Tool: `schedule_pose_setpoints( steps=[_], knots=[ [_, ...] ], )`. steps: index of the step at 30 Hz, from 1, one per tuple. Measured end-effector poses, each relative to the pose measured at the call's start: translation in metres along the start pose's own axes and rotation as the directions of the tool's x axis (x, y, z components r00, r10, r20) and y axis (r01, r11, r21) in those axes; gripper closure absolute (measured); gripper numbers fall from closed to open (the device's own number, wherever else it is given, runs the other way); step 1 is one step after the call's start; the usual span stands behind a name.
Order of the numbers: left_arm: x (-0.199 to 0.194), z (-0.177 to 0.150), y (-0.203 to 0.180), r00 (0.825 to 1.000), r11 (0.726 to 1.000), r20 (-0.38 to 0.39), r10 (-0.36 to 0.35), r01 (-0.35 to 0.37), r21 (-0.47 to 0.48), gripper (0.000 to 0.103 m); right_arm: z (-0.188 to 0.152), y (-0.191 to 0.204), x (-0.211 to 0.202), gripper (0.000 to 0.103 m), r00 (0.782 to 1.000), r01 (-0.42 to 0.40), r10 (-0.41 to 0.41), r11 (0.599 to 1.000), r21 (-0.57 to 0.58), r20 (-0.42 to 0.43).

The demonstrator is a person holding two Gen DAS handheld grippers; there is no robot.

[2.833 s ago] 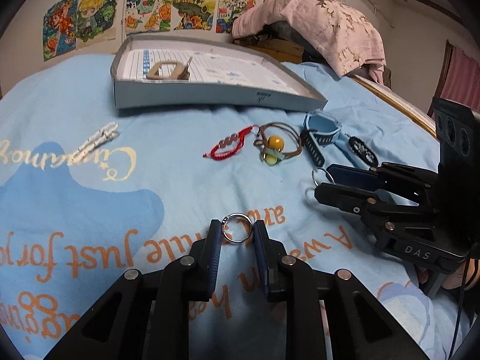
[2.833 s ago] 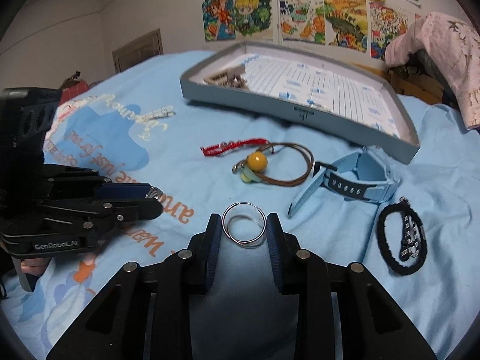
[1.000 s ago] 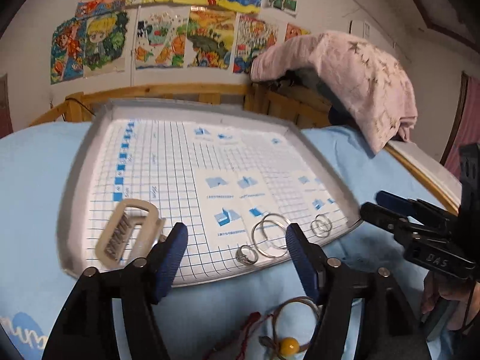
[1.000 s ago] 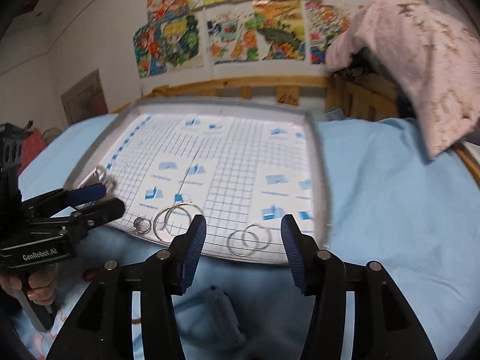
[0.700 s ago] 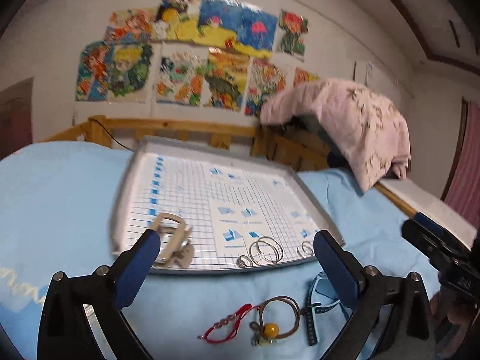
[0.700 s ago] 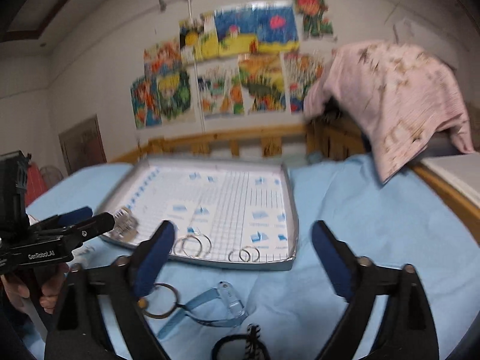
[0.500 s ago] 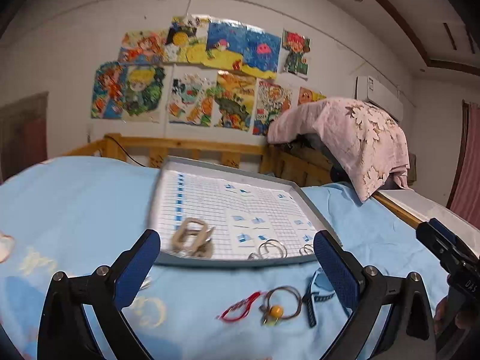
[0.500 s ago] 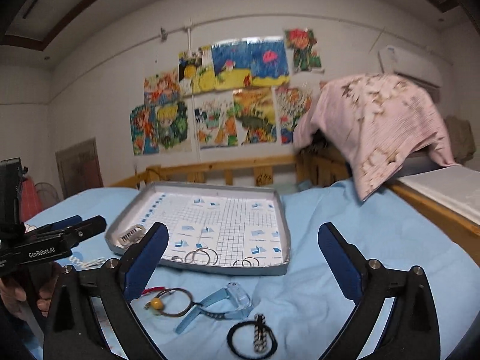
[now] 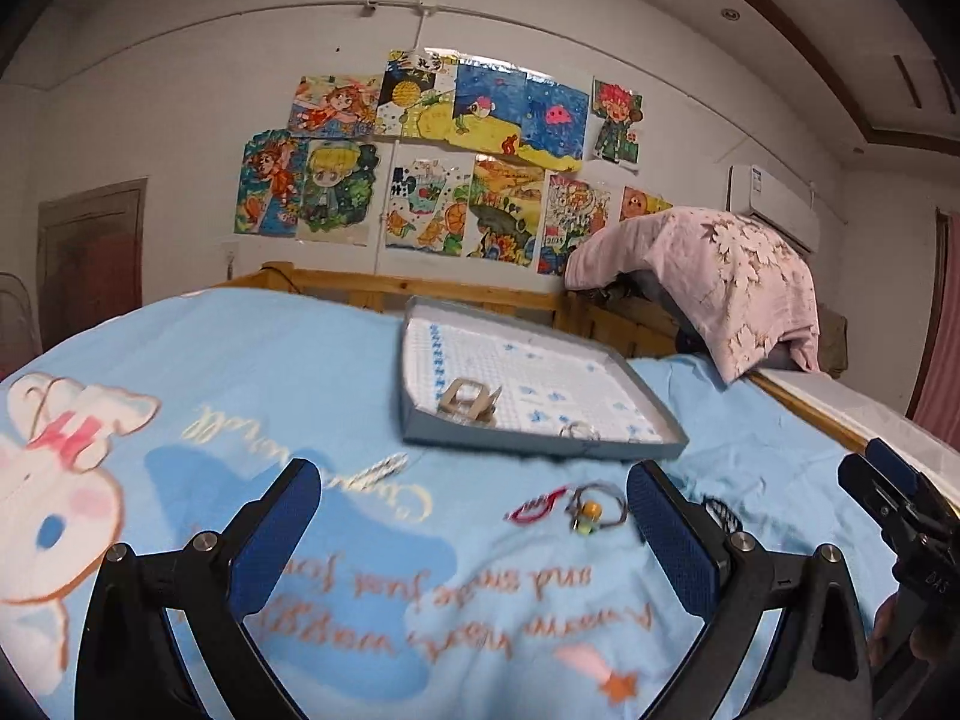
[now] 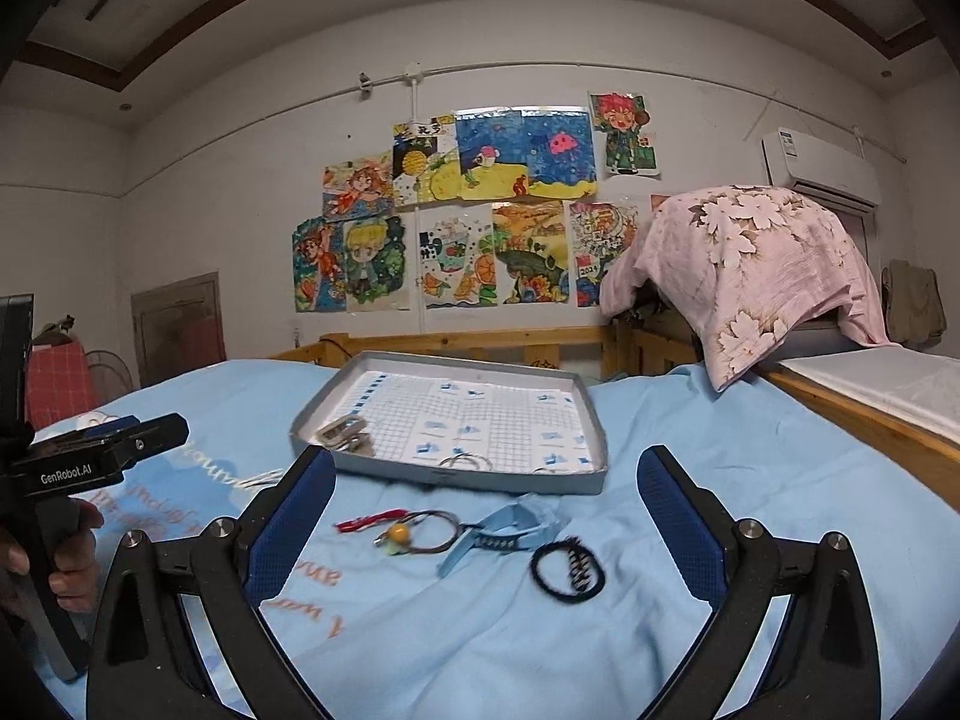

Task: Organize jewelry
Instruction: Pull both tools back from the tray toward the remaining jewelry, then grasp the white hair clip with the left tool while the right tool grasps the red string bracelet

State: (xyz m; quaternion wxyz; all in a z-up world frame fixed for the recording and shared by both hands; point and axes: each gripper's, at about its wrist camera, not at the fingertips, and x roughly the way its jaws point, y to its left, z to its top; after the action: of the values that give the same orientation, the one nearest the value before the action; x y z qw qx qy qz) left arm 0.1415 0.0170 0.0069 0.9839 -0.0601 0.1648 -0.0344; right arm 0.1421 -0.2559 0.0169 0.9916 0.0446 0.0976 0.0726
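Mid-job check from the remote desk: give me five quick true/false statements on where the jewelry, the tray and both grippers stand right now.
1. The right gripper is open with nothing between its fingers. True.
2. The left gripper is clamped on a ring. False: it is open and holds nothing.
3. Metal rings lie inside the grey tray. True.
4. The black bracelet is in the tray. False: it lies on the blue bedsheet, in front of the tray.
5. The red cord bracelet is on the bedsheet, outside the tray. True.

Left claw [image 9: 474,510] gapes empty above bedsheet [image 9: 300,396] (tray [image 9: 540,444] beyond).
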Motion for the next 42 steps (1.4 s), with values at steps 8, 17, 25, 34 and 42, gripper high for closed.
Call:
schedule_pose_setpoints(
  steps=[8,17,25,34,42],
  knots=[
    [-0.014,-0.028,0.016,0.999,0.999,-0.050,0.020,-0.021,-0.029,0.000,-0.020,0.017,-0.022,0.004,0.999,-0.015,0.013,0.999,-0.037,-0.045],
    [-0.016,-0.031,0.018,0.998,0.999,-0.047,0.034,-0.035,-0.030,0.000,-0.030,0.016,-0.015,0.004,0.995,-0.003,-0.001,0.999,-0.036,-0.100],
    [0.019,-0.018,0.027,0.978,0.995,-0.185,0.095,-0.094,0.013,0.000,-0.020,0.017,0.009,0.004,0.986,-0.069,0.061,0.997,-0.043,-0.153],
    [0.087,0.002,0.063,0.955,0.995,-0.291,0.054,-0.077,-0.070,0.000,-0.006,0.028,0.082,0.005,0.935,-0.278,0.270,0.961,-0.001,-0.230],
    [0.139,0.014,0.060,0.937,0.999,-0.347,0.047,-0.039,0.031,0.019,-0.006,0.052,0.135,0.037,0.903,-0.344,0.336,0.939,0.017,-0.268]
  ],
)
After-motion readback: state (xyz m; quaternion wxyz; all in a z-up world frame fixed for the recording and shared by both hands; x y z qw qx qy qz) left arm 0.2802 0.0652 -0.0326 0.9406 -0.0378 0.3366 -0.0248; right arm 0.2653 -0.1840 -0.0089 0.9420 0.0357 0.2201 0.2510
